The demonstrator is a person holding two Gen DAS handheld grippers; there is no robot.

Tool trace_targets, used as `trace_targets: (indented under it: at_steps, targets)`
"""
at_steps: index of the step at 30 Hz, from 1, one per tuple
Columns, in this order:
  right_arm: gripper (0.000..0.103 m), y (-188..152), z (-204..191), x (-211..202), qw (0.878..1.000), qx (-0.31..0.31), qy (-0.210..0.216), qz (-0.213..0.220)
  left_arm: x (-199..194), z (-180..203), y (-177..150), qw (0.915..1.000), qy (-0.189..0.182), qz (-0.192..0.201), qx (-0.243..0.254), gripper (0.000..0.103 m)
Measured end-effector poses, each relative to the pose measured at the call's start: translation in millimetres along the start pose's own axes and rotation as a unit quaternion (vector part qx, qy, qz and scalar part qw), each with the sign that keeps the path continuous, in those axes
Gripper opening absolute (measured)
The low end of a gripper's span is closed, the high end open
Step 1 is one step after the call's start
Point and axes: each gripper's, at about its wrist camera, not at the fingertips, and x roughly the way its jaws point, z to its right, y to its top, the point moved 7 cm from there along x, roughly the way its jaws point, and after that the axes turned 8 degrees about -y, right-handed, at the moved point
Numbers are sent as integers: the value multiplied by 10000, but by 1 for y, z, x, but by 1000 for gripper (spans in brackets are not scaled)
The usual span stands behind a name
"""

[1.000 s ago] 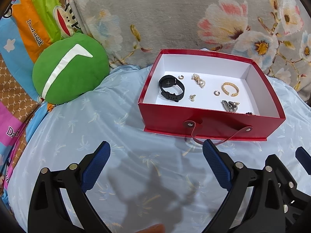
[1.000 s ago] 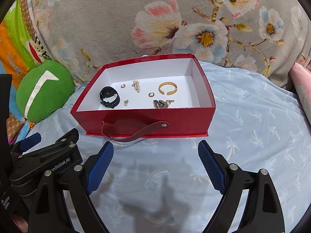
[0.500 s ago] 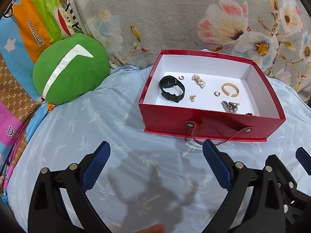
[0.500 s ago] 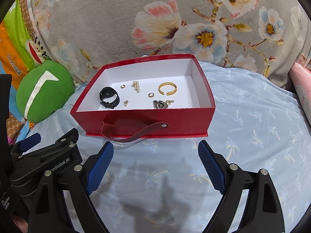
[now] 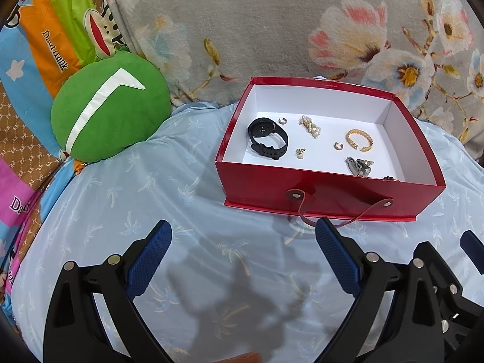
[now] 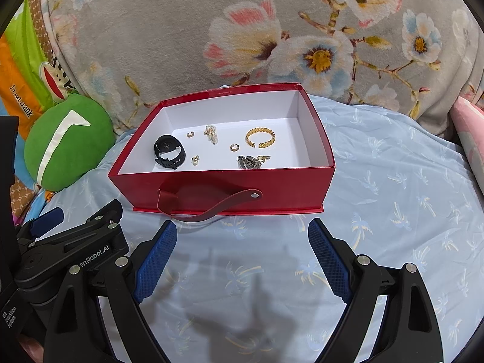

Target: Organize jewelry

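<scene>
Left gripper and right gripper, side by side above a pale blue palm-print bedsheet, jaws of both spread wide and released, nothing between the blue pads. Seen from the right wrist at 9 o'clock: the black frame of the left gripper, close beside the right one.

Straight ahead at 12 o'clock, just beyond both sets of fingertips: an open red box with white lining, resting on the sheet, a dark red strap handle drooping from its near wall.

Inside the box, spread loosely and mostly apart: a black watch toward 9 o'clock; a gold chain bracelet toward 3 o'clock; a pearl-and-gold piece near the far wall; two small gold hoop earrings, one beside the watch, one just beside the bracelet; a tiny gold stud; a grey metal clip-like piece by the near wall.

At 10 o'clock, left of the box: a round green cushion with a white stripe. Behind everything at 12 o'clock: a grey floral blanket.
</scene>
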Motion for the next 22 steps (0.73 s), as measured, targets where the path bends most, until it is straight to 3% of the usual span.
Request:
trace_targets:
  at_steps: [22]
  targets:
    - [87, 3, -1, 0, 9998, -70, -161, 130, 5, 7, 4, 10000, 77, 29, 44, 93]
